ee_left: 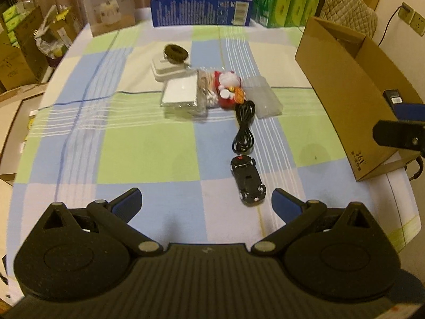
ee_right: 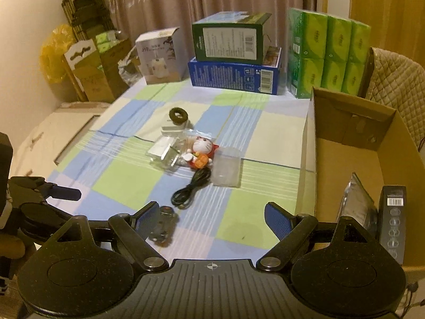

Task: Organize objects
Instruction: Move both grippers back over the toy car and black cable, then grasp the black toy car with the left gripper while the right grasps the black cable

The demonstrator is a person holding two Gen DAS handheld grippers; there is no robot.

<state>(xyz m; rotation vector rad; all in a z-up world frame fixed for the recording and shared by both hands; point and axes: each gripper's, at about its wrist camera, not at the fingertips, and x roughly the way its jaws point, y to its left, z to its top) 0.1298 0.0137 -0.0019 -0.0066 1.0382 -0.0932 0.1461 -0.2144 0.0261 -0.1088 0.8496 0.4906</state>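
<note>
A black toy car (ee_left: 248, 180) lies on the checked tablecloth, just ahead of my left gripper (ee_left: 207, 199), close to its right finger. That gripper is open and holds nothing. Beyond the car lies a coiled black cable (ee_left: 244, 127), then a red and white cat plush (ee_left: 228, 85), a bag of cotton swabs (ee_left: 205, 87) and a clear plastic case (ee_left: 261, 97). My right gripper (ee_right: 212, 220) is open and empty above the table, with the toy car (ee_right: 163, 226) blurred beside its left finger. The open cardboard box (ee_right: 345, 154) stands at its right.
The cardboard box holds a black carton (ee_right: 393, 220) and a clear packet (ee_right: 358, 204). A white boxed item (ee_left: 180, 95), a white block (ee_left: 168, 67) and a dark ring (ee_left: 175, 51) lie mid-table. Cartons and green tissue packs (ee_right: 329, 53) line the far edge. A padded chair stands behind the box.
</note>
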